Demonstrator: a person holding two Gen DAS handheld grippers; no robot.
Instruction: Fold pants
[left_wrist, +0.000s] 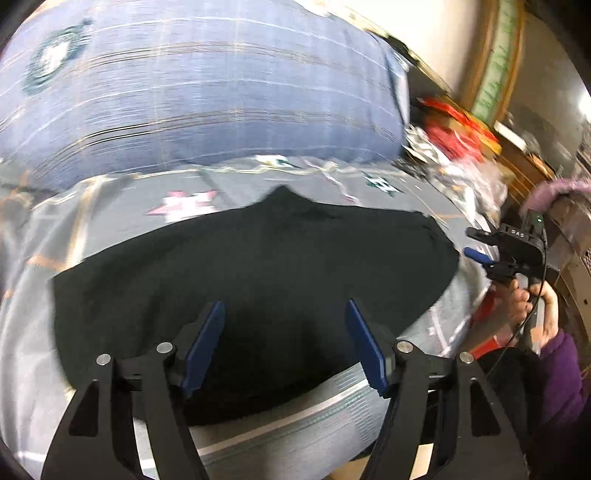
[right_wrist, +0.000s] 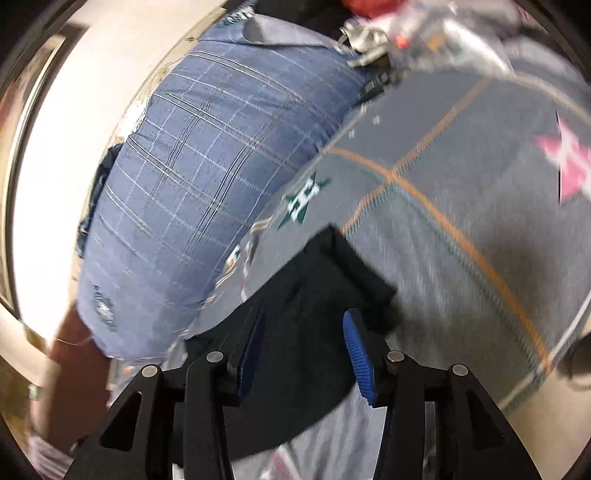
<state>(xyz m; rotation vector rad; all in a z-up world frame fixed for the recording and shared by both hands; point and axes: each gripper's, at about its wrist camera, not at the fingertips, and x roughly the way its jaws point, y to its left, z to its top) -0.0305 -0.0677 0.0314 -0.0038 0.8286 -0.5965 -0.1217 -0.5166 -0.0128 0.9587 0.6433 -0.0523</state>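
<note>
Here, black fabric pants (left_wrist: 251, 291) stretch left-to-right across mid-frame on a grey patterned bedspread (left_wrist: 110, 229); both grippers, left (left_wrist: 286, 343) and right (right_wrist: 303, 354), spread, empty.

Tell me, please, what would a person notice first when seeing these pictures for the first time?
First the black pants, spread flat on the grey patterned bedcover, filling the middle of the left wrist view. Behind them lies a big blue plaid pillow. Both the left gripper and the right gripper hover open over the dark cloth.
</note>
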